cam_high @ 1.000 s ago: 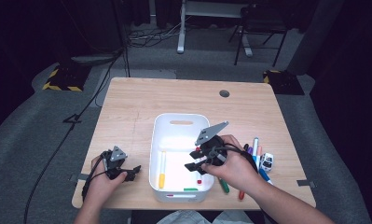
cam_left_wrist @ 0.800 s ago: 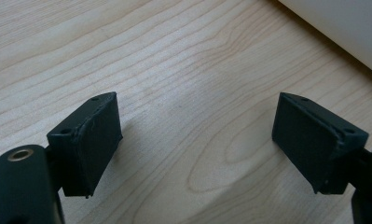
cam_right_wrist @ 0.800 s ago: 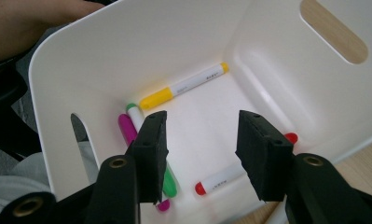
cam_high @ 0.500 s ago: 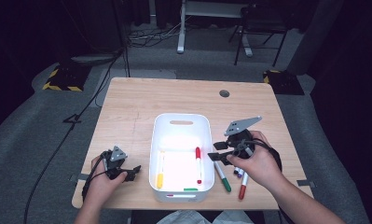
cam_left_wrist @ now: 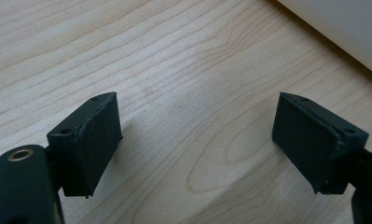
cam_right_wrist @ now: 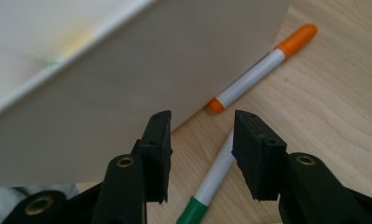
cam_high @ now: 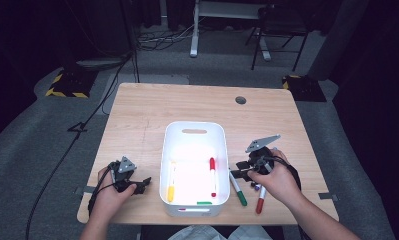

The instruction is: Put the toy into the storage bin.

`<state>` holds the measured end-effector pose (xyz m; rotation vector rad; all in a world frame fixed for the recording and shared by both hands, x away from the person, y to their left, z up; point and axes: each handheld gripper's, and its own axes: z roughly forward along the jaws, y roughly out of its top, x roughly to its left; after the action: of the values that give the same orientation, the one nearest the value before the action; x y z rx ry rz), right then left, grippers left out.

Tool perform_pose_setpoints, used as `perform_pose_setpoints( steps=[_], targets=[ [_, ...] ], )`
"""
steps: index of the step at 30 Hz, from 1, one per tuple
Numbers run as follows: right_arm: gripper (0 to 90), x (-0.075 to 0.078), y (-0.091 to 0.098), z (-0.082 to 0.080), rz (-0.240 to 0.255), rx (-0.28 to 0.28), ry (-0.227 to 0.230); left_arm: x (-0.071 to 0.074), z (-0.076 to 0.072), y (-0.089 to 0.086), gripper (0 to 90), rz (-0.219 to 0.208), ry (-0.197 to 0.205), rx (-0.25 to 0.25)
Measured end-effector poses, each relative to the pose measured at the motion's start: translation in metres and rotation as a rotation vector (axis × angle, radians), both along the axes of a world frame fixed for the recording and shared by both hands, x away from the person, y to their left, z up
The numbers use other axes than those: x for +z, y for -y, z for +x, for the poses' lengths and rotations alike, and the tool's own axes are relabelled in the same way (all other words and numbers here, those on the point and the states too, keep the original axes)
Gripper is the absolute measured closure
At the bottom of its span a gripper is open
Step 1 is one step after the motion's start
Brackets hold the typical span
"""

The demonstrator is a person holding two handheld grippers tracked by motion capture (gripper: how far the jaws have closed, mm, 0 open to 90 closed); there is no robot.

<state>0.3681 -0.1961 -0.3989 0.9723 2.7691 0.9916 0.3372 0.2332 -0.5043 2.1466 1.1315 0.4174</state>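
Observation:
A white bin [cam_high: 193, 131] stands mid-table and holds a red marker [cam_high: 213, 175], a yellow marker [cam_high: 171, 182] and a green one [cam_high: 203, 203]. My right gripper [cam_high: 239, 170] is low beside the bin's right wall [cam_right_wrist: 127, 84]. Its jaws [cam_right_wrist: 202, 121] have just been closing but stand open. The white barrel of a green-capped marker [cam_right_wrist: 211, 179] lies on the table between them, with neither pad pressing on it. An orange marker [cam_right_wrist: 263, 67] lies against the bin wall beyond. My left gripper [cam_high: 137, 185] rests left of the bin, open [cam_left_wrist: 197, 100] over bare wood.
A red marker [cam_high: 260, 200] lies on the table by the right hand, next to the green-capped marker [cam_high: 237, 187]. A corner of the bin [cam_left_wrist: 342, 28] is just beyond the left gripper. A round cable hole [cam_high: 240, 100] sits at the back right of the wooden table [cam_high: 152, 110].
The right hand left the bin, swung right, then came down beside the bin's right wall over the green-capped marker. A red marker now shows in the bin. The left hand kept still.

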Motion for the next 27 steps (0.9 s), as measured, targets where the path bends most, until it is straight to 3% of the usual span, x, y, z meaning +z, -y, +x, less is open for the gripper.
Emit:
perform_pose_setpoints(
  steps=[8,12,16,22,27],
  targets=[
    [56.0,-0.035,-0.001,0.007,-0.071,0.009,0.000,0.000,0.000,0.000,16.1,0.000,0.000,0.000],
    [56.1,-0.056,-0.005,0.008,-0.108,0.013,-0.023,0.000,0.000,0.000,16.1,0.000,0.000,0.000],
    [59.5,-0.064,-0.008,0.009,-0.147,-0.011,-0.025,0.000,0.000,0.000,16.1,0.000,0.000,0.001],
    [67.1,-0.072,-0.009,0.013,-0.151,-0.021,-0.041,0.000,0.000,0.000,16.1,0.000,0.000,0.000],
    [75.7,-0.074,-0.007,0.013,-0.136,-0.071,-0.046,0.000,0.000,0.000,16.1,0.000,0.000,0.000]
  ],
)
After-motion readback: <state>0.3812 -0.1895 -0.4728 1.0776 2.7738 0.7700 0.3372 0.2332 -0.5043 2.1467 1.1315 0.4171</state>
